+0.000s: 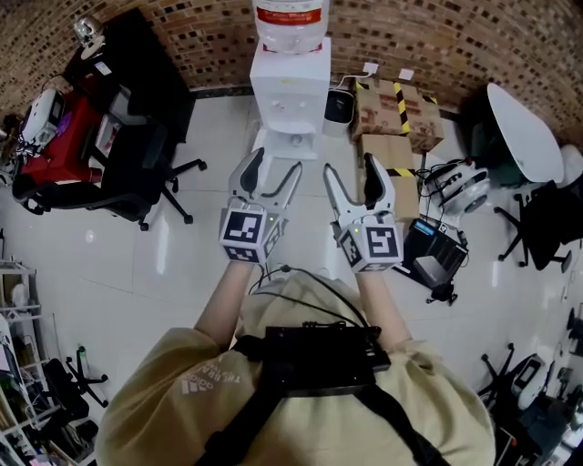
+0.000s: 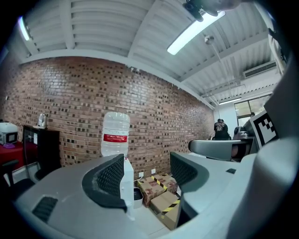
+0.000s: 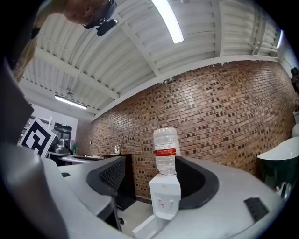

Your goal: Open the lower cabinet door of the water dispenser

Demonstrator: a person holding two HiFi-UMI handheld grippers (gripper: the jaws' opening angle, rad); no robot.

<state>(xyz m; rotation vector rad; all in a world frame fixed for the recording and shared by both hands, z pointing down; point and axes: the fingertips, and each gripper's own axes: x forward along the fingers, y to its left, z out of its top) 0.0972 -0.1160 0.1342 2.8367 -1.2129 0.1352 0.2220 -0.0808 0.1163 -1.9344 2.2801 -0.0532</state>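
Upper left of the head view, a black office chair point(image 1: 137, 177) stands on the glossy white tiled floor point(image 1: 137, 264), with a brick wall point(image 1: 209, 36) behind it. At top centre the white water dispenser point(image 1: 291, 86) stands upright, its long axis vertical. An inverted bottle point(image 1: 290, 23) sits on top and the taps face the person. A white panel point(image 3: 142, 228) angles out from its foot. Lower in the frame and well apart from it, the left gripper point(image 1: 275, 164) and right gripper point(image 1: 350, 166) point toward it. Both have their fingers point(image 3: 110, 177) spread wide, holding nothing. Right of the dispenser lie taped cardboard boxes point(image 1: 396, 114).
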